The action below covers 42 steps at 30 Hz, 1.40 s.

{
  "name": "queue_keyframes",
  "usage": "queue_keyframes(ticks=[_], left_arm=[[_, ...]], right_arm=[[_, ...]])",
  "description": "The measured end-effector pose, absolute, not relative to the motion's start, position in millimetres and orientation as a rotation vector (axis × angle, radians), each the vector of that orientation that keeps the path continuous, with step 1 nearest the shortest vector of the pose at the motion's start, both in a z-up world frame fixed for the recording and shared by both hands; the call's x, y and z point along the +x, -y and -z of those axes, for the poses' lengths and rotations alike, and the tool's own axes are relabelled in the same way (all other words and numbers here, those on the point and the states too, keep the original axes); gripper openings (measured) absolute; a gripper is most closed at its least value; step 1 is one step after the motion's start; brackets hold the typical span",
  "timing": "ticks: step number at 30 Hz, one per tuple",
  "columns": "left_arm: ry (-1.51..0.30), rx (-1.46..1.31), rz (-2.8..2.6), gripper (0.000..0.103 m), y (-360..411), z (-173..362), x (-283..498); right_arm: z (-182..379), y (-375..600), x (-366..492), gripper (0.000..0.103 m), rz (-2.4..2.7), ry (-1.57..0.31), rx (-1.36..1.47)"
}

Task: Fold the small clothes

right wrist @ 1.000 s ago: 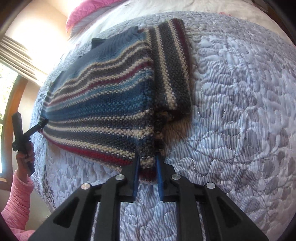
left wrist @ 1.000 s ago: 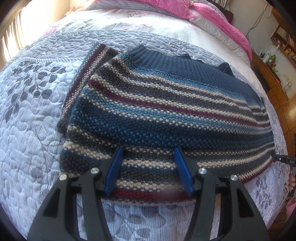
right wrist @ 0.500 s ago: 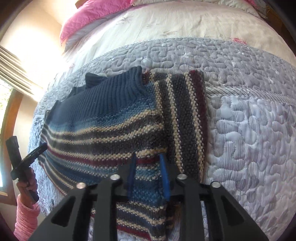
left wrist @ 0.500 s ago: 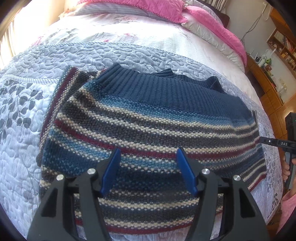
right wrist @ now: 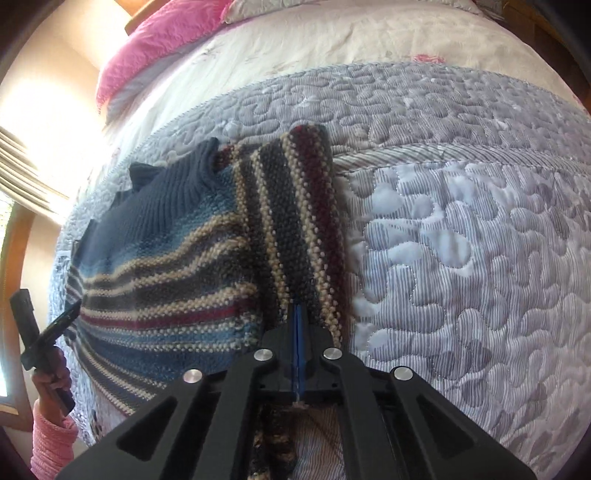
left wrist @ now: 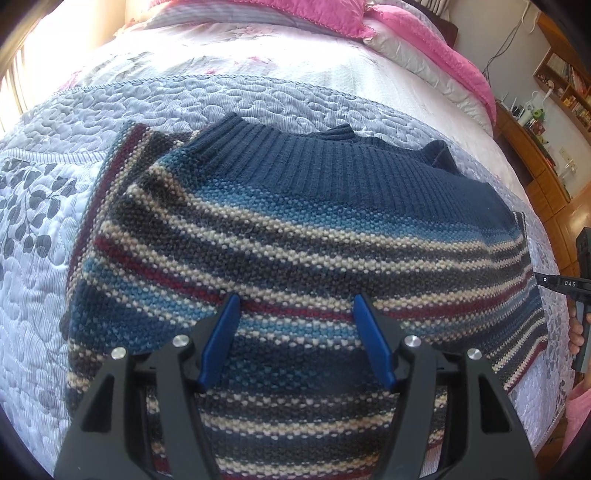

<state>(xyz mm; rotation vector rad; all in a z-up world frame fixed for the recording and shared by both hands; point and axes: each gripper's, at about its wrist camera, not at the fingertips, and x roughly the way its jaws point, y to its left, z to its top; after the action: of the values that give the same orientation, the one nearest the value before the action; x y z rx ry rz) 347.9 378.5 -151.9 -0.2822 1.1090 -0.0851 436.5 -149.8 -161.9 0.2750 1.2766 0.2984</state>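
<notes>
A knitted sweater (left wrist: 295, 229), navy at the collar and striped in blue, cream, grey and dark red below, lies flat on the quilted bedspread. One sleeve (right wrist: 306, 229) is folded over along its side. My left gripper (left wrist: 296, 301) hovers open over the lower stripes with nothing between its blue pads. My right gripper (right wrist: 297, 310) is shut, its pads pressed together on the near end of the folded sleeve. Striped knit shows under its arms.
The grey-white quilted bedspread (right wrist: 461, 258) spreads around the sweater, with pink pillows (left wrist: 424, 33) beyond it. A hand in a pink sleeve holds a black gripper (right wrist: 44, 332) at the sweater's far hem corner. Wooden furniture (left wrist: 535, 158) stands beside the bed.
Both grippers have moved forward from the hem over the sweater. The right gripper's pads, narrowly apart before, are now pressed together on the sleeve. The left stays open.
</notes>
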Motion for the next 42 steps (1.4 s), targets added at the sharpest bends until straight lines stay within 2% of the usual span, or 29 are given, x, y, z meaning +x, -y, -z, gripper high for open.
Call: queue_keyframes(ticks=[1,2,3,4,5,6,9,22,29,30,33,36,42], left_arm=[[-1.108,-0.283,0.087,0.064,-378.6,151.4,348.1],[-1.106,-0.289,0.089,0.064,-379.0,151.0,347.9],[-1.105,-0.296,0.090,0.064,-379.6,150.5,347.5],[-1.104,-0.302,0.088,0.064,-380.4,149.5,346.9],[-1.105,-0.305,0.084,0.064,-381.3,147.5,344.8],[-1.105,-0.304,0.078,0.064,-381.0,145.0,343.3],[-1.100,-0.303,0.074,0.067,-377.8,136.0,337.5],[-1.108,-0.306,0.119,0.069,-372.2,134.2,327.9],[-1.101,-0.314,0.125,0.071,-375.8,143.4,330.2],[-1.100,-0.312,0.127,0.072,-375.8,144.1,330.2],[-1.098,-0.308,0.130,0.072,-376.1,145.5,330.9],[-1.099,-0.314,0.134,0.073,-377.1,146.6,331.5],[-1.102,-0.308,0.135,0.073,-376.3,148.2,332.0]], right_arm=[[158.5,153.5,431.9,0.004,-0.296,-1.270,0.280],[154.8,156.0,427.0,0.012,-0.293,-1.265,0.279],[150.7,158.3,421.5,0.035,-0.289,-1.263,0.276],[146.3,160.2,416.0,0.051,-0.287,-1.260,0.270],[141.1,160.8,408.9,0.077,-0.296,-1.254,0.268],[138.1,158.5,403.5,0.083,-0.329,-1.257,0.270],[135.2,148.7,389.7,0.086,-0.372,-1.293,0.267],[183.8,151.4,410.7,0.084,-0.387,-1.358,0.504],[187.8,141.9,419.3,0.066,-0.355,-1.355,0.474],[187.9,141.7,419.7,0.058,-0.353,-1.352,0.474],[188.7,144.4,419.6,0.042,-0.385,-1.342,0.513],[181.1,142.3,416.7,0.036,-0.404,-1.314,0.494],[187.7,145.3,416.7,0.036,-0.389,-1.331,0.506]])
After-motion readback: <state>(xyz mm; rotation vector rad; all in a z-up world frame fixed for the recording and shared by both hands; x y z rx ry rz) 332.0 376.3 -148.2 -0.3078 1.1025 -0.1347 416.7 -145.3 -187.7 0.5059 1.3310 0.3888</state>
